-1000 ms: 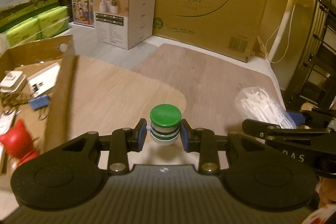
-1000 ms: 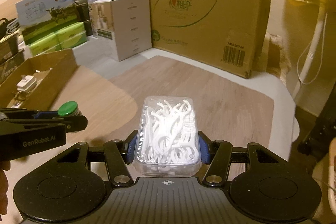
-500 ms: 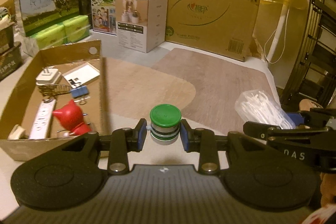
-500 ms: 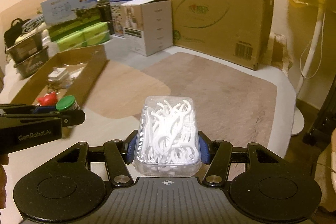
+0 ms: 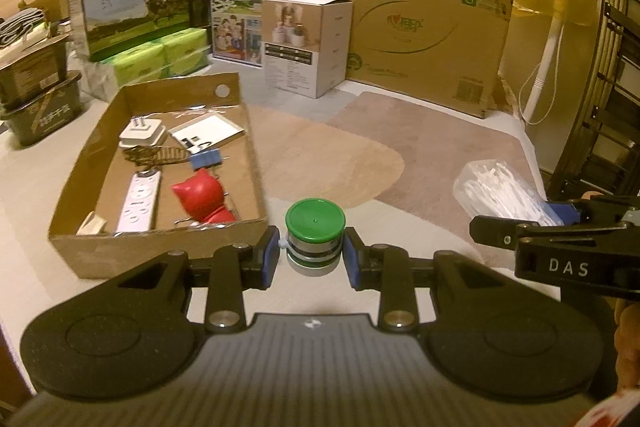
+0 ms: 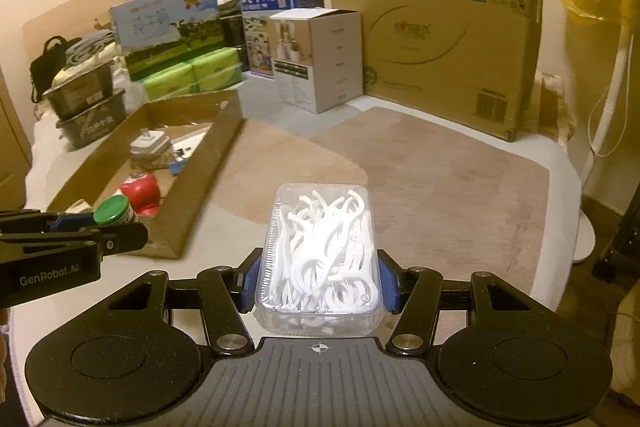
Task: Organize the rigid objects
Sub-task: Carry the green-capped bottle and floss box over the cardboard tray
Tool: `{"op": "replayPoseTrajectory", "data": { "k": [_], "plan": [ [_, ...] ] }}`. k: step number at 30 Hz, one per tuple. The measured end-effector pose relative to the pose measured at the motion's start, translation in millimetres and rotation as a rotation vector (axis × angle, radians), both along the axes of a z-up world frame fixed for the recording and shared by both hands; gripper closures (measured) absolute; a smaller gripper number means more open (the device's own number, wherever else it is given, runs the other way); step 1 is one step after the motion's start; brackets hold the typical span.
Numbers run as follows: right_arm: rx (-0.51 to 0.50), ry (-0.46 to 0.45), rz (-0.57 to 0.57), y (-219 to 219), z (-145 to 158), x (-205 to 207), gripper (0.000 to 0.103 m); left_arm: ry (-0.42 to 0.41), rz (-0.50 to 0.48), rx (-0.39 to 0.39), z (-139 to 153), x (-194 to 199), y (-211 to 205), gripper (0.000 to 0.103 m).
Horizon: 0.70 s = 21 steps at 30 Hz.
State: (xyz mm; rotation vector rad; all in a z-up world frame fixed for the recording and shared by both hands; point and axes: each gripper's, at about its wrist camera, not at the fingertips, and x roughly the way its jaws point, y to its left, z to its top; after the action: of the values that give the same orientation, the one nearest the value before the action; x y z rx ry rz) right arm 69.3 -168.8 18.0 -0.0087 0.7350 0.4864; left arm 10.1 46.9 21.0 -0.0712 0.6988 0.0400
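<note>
My left gripper is shut on a small jar with a green lid, held above the table just right of the front corner of an open cardboard box. My right gripper is shut on a clear plastic box of white floss picks, held over the table to the right of the cardboard box. The jar also shows in the right wrist view, and the floss box shows in the left wrist view.
The cardboard box holds a white plug, a white remote, a red figure, a blue binder clip and a card. Large cartons and a white box stand behind. A fan pole stands at right.
Both grippers have pulled back and up from the table with their objects still held. The cardboard box has come fully into the left wrist view.
</note>
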Motion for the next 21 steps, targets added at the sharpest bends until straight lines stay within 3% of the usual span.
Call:
{"op": "replayPoseTrajectory", "data": {
  "k": [21],
  "plan": [
    [0.025,0.009,0.175,75,-2,-23,0.046,0.009,0.134,0.017,7,-35,67,0.073]
  ]
}}
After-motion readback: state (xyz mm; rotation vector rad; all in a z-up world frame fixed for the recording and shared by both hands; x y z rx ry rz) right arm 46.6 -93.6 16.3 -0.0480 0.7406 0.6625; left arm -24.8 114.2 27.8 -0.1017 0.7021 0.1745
